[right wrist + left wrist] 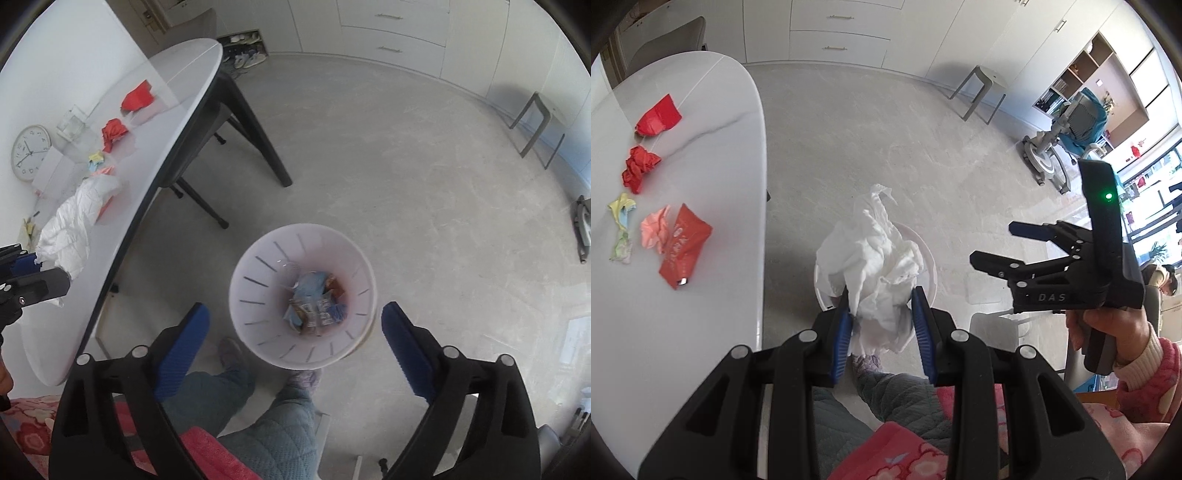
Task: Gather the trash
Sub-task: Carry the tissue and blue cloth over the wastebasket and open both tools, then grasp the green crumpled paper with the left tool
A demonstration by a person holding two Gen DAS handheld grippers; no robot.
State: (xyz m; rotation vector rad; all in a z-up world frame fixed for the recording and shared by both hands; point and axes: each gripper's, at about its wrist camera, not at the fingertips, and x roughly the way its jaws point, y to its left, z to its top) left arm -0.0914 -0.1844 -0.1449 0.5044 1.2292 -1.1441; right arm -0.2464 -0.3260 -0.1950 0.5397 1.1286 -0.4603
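Your left gripper (882,314): jaws pinched on crumpled white tissue (875,251), held above white bin (303,302) on floor. Your right gripper (295,328): jaws spread wide, nothing between, over bin with wrappers inside. Red, pink, yellow scraps (653,155) lie on worktop (713,177).

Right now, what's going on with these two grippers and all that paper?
A person is clearing trash into a white bin on the floor. The left gripper is clamped on a crumpled white tissue, held above the bin. The right gripper hangs open and empty over the bin, which already holds wrappers. Red, pink and yellow scraps remain on the white table.
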